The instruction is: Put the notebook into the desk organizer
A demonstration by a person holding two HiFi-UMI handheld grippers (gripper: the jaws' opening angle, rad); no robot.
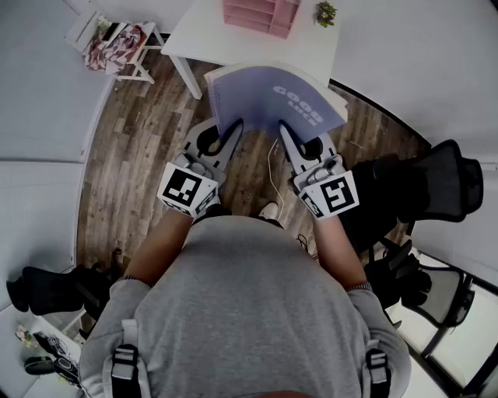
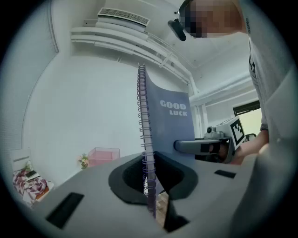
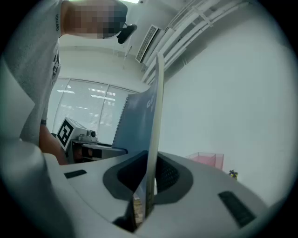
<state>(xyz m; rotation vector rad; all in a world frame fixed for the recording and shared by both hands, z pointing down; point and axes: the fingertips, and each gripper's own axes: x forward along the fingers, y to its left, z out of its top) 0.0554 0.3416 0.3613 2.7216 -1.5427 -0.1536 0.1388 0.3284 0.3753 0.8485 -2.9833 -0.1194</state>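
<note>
A blue-violet spiral notebook [image 1: 268, 105] printed "GOOD LUCK" is held in the air in front of me, above the wooden floor and short of the white table. My left gripper [image 1: 236, 127] is shut on its spiral-bound edge [image 2: 146, 172]. The right gripper [image 1: 284, 128] is shut on the opposite, page-edge side [image 3: 151, 181]. Both jaws point level toward the table. A pink desk organizer [image 1: 261, 15] stands on the table [image 1: 202, 39] beyond the notebook; it appears small and pink in the left gripper view [image 2: 103, 155] and the right gripper view [image 3: 207, 159].
A small potted plant [image 1: 325, 12] sits on the table right of the organizer. A white stool with patterned cloth [image 1: 117, 45] stands at far left. A black office chair [image 1: 436, 186] is close on my right, and a cable [image 1: 272, 175] lies on the floor below the notebook.
</note>
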